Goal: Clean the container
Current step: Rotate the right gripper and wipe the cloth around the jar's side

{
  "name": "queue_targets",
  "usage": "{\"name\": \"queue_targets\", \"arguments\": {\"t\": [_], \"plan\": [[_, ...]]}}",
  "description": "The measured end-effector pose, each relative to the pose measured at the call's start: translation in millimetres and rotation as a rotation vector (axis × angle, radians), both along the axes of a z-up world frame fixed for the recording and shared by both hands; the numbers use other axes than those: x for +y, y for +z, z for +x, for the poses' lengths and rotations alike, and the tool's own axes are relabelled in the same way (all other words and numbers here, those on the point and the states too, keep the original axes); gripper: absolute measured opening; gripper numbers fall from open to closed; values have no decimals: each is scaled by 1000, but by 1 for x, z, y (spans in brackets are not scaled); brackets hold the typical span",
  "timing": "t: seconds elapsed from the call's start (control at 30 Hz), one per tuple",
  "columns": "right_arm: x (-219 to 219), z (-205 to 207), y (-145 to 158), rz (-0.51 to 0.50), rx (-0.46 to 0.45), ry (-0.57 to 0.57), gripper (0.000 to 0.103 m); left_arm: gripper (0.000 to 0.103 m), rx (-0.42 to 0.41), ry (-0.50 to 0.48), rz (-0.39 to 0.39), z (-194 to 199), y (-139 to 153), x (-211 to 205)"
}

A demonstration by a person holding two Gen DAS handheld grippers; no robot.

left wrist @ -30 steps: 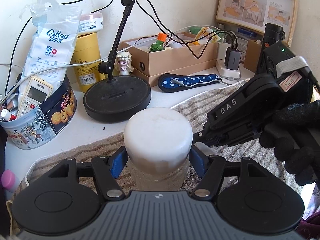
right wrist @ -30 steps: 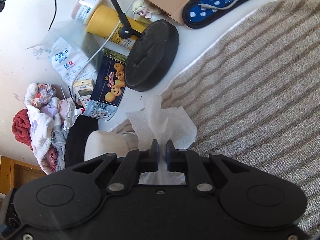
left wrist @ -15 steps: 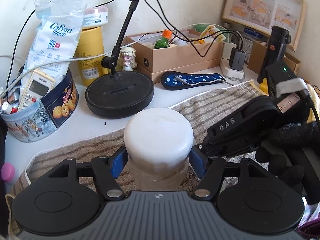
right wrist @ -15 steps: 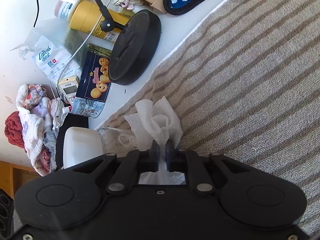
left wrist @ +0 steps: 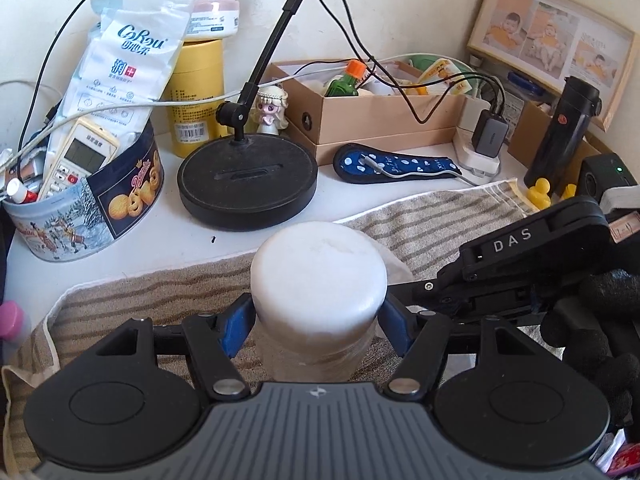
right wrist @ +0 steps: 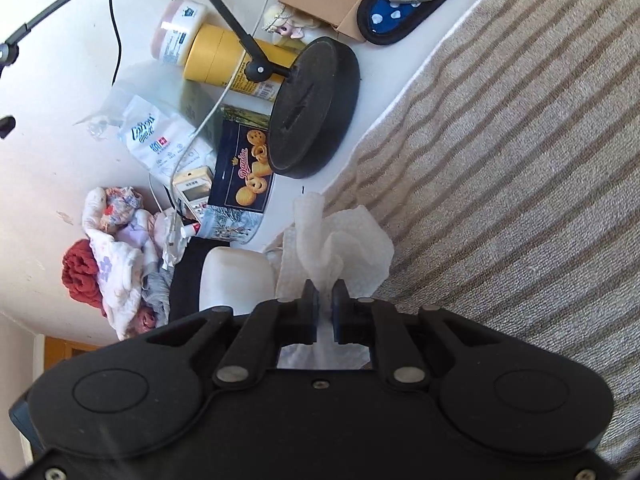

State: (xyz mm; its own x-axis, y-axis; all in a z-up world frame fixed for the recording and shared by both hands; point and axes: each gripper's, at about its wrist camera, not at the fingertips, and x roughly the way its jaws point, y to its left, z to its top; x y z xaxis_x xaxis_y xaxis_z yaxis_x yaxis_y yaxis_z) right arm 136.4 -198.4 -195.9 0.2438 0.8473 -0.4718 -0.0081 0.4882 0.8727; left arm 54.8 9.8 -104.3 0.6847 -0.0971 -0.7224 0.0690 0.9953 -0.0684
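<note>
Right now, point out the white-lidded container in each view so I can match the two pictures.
Left wrist view: the container sits centre, low in the picture, gripped between the left gripper fingers.
Right wrist view: the container shows lower left, beside the paper towel pinched in the right gripper.
Shared landmark: the round black stand base.

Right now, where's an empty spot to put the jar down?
The striped towel lies bare right of the paper towel. The back is crowded: cookie tin, black round base, cardboard box.
</note>
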Motion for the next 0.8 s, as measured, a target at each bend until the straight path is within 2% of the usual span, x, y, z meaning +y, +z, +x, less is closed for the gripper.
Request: {"name": "queue_targets", "arguments": {"t": [0.27,0.47,0.53,0.6,0.67,0.73,0.8], "plan": [[2,-1,-21,-24,77,-2,7,66,-17,-63,18,-2,-1,2],[4,-6,-21,-31,84,28,7,66,-23,-215,2,2,-1,18],[5,-8,-16,-28,71,47,7,66,7,-240,-23,7,1,25],[6,-10,-12,-19,60,62,7,66,42,-216,-40,12,5,27],[6,-12,-8,-23,44,69,7,67,62,-148,-52,13,7,23],[4,-12,-6,-26,36,64,7,71,80,-83,-63,14,8,19],[3,-12,-5,-26,34,54,7,72,71,-75,-54,13,7,16]]}}
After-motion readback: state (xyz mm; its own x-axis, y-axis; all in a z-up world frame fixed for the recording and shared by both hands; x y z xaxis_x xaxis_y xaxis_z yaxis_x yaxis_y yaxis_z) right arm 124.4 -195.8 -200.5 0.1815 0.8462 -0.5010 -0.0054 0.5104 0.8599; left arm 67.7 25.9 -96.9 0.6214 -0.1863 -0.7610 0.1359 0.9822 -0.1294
